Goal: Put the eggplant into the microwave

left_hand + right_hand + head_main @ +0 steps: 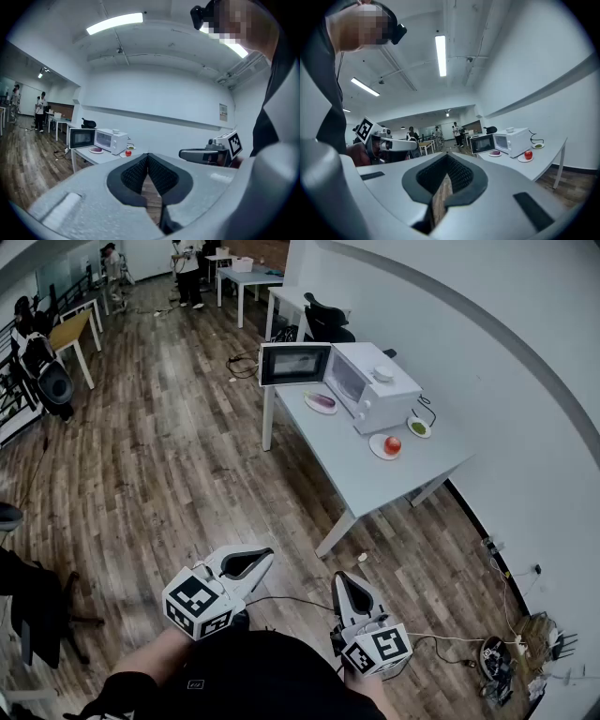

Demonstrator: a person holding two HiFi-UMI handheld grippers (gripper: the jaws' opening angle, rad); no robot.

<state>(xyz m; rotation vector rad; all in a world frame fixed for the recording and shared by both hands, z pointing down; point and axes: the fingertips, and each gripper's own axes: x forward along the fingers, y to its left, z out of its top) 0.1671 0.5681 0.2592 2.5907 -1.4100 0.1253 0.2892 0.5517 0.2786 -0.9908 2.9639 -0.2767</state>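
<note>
I hold the left gripper (269, 555) and right gripper (338, 576) with jaws pressed together, empty, well apart from the bench (375, 486). The eggplant (322, 401) lies beside the open microwave (377, 385).

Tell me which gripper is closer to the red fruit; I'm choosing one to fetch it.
Right, it seems, though narrowly. The right gripper is back across the floor from the red fruit; the left gripper is similarly far back but further left.
</note>
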